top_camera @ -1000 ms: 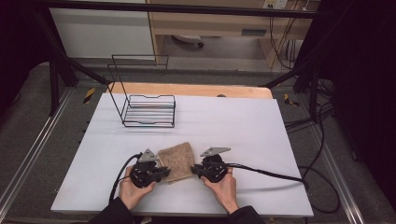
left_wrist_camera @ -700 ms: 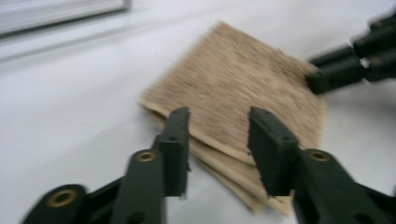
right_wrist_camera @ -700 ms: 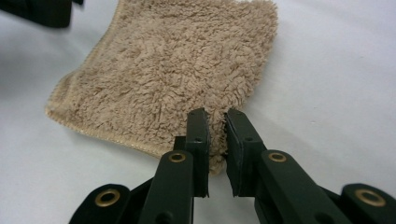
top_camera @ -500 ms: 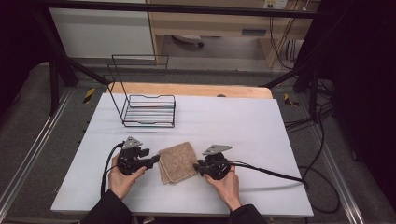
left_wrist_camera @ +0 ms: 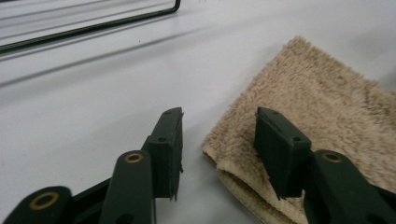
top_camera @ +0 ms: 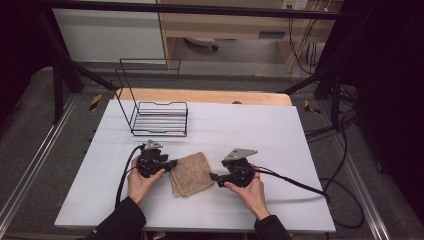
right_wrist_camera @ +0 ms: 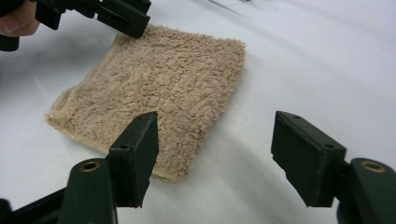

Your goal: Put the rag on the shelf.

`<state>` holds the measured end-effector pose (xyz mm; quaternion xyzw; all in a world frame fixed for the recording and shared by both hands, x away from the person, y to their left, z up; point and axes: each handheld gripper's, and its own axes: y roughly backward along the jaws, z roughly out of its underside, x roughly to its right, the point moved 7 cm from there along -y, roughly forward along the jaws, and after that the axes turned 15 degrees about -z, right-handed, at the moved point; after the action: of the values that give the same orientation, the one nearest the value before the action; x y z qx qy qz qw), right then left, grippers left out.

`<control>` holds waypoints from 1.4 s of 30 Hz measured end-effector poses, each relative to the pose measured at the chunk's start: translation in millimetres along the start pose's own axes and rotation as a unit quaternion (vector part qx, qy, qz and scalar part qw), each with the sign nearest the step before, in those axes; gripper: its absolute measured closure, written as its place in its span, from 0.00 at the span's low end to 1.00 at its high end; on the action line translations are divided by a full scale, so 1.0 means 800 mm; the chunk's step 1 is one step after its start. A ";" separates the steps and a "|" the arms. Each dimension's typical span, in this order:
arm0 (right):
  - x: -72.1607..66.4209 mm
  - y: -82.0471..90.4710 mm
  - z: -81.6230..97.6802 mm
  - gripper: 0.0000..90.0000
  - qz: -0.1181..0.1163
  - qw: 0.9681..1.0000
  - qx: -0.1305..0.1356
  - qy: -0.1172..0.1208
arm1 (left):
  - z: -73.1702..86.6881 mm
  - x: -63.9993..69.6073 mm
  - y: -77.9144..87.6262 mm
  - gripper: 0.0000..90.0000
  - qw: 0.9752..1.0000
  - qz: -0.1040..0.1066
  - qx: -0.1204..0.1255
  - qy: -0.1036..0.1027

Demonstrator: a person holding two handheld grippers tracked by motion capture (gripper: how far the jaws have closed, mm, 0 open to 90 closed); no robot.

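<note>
**Beige towel lies between 2 open hand-held grippers**

Beige and fluffy, a folded towel (top_camera: 191,173) lies flat on the white table (top_camera: 280,135), near the front edge. The left hand-held gripper (left_wrist_camera: 217,135) sits at the towel's left corner, jaws spread, straddling that corner without pinching it. The right hand-held gripper (right_wrist_camera: 215,140) is just off the towel's right edge, jaws wide apart and holding nothing. The left one is nearer the cloth. A black wire rack (top_camera: 159,117) stands well behind, toward the table's far left.
</note>
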<state>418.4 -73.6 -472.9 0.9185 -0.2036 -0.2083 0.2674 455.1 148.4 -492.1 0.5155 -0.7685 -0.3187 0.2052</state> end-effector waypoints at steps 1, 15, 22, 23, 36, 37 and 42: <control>0.001 0.001 -0.001 0.32 0.000 1.000 0.001 0.001 | 0.001 0.001 -0.002 0.61 1.000 0.002 -0.003 -0.001; 0.010 0.004 -0.003 0.22 -0.001 1.000 -0.001 -0.011 | 0.002 0.014 -0.007 0.85 1.000 0.025 -0.003 -0.005; 0.020 -0.002 -0.014 0.22 -0.002 1.000 0.012 -0.014 | 0.002 0.015 -0.009 0.90 1.000 0.020 -0.002 -0.015; 0.021 -0.004 -0.018 0.22 -0.001 1.000 0.013 -0.012 | 0.002 0.016 -0.009 0.90 1.000 0.019 -0.002 -0.017; 0.040 -0.054 -0.057 0.44 0.010 1.000 0.010 -0.021 | 0.003 0.016 -0.009 0.89 0.999 0.017 0.001 -0.033; 0.042 -0.059 -0.058 0.46 0.011 1.000 0.009 -0.018 | 0.003 0.016 -0.009 0.89 0.999 0.016 0.002 -0.035; 0.045 -0.081 -0.055 0.56 0.005 1.000 -0.015 -0.026 | 0.003 0.016 -0.009 0.89 0.999 0.012 0.004 -0.040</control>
<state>487.4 -22.9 -486.2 0.9078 -0.2121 -0.2332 0.2766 453.3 134.9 -499.1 0.4935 -0.7837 -0.3336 0.1760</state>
